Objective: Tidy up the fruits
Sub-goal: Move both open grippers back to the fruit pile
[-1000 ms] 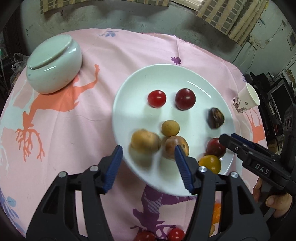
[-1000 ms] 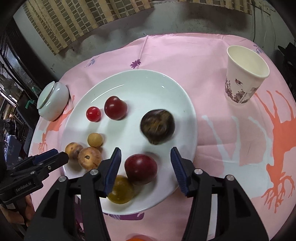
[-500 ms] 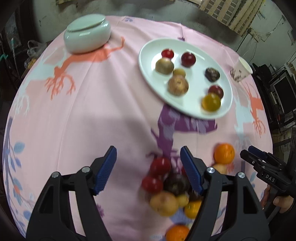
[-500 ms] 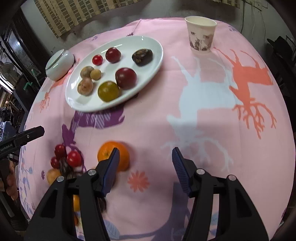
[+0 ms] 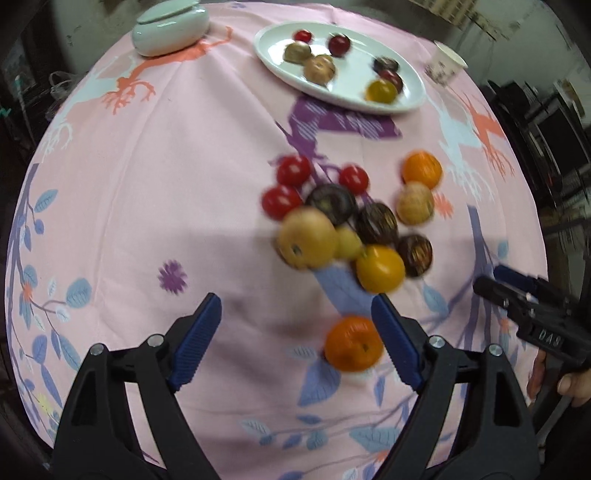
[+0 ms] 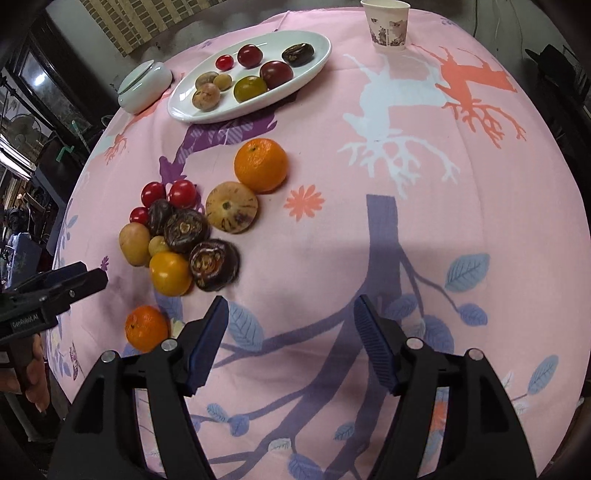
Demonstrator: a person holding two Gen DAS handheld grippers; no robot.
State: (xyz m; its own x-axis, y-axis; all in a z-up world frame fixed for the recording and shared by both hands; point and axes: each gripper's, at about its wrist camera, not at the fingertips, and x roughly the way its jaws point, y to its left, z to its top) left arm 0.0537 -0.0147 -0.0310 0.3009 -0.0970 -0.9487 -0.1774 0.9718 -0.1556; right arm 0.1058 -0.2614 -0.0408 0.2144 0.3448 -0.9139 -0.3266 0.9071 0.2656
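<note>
Through my left wrist view, my left gripper (image 5: 295, 338) is opening, empty, a small orange mandarin (image 5: 352, 343) just inside its right finger; I judge that my next pick. Right wrist view: my right gripper (image 6: 290, 341) is opening over bare pink cloth (image 6: 443, 221), loose fruit pile (image 6: 181, 236) leftward, white oval plate (image 6: 314, 70) far.

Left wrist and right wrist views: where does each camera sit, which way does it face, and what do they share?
Left wrist: on the left hand-held gripper, looking steeply down at the loose fruit pile; its jaws are opening, empty. The right hand-held gripper and fingers show.
Right wrist: on the right hand-held gripper, facing down over the tablecloth; jaws opening, empty. The left hand-held gripper shows at the left edge.
Shared: the pile, white plate, paper cup, lidded jar.
</note>
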